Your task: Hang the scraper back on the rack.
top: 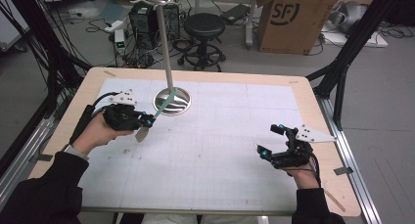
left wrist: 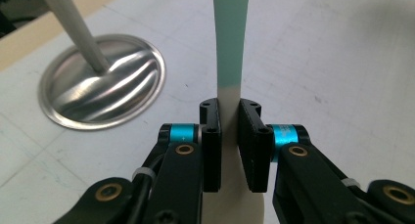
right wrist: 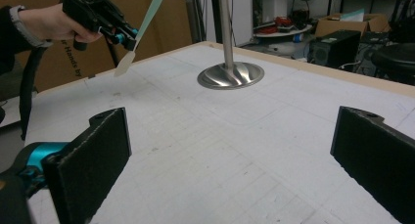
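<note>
spatula (top: 155, 115) | clamped in left gripper (top: 147, 120) jaws | steel stand (top: 172, 100) just beyond | right gripper (top: 274, 140) jaws spread, empty

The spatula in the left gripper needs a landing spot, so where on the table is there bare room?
The widest free patch is the white mat between the left gripper holding the spatula and the open right gripper. The mat right of the stand's metal base is bare too. It's crowded only at that base.

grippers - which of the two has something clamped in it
The left gripper: its jaws are shut on a spatula with a mint-green handle and cream blade. The right gripper stands wide open, nothing between its jaws.
</note>
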Demonstrator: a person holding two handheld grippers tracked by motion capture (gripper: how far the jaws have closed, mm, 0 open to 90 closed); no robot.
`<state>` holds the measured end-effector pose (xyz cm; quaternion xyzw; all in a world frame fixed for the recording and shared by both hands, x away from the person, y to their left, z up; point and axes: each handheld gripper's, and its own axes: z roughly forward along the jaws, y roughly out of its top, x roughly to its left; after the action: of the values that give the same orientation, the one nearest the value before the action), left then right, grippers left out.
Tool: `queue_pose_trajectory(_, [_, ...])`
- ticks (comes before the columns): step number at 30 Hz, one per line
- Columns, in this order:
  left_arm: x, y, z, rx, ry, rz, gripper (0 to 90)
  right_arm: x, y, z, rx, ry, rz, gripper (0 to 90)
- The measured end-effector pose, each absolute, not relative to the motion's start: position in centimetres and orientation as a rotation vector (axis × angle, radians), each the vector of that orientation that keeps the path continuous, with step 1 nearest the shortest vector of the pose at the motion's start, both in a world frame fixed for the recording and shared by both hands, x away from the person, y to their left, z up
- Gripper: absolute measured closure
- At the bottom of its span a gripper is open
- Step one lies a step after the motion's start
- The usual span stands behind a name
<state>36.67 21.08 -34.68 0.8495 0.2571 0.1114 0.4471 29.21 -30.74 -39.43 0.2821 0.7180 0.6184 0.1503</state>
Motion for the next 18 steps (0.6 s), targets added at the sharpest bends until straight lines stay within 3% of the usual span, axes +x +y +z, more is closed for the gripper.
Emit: queue_pose_trajectory(18, [37.9,26.5,-31.9,1.804,0.737,0.325,80.4,29.1,-30.9,-39.4,0.82,2.054,1.78,0.5])
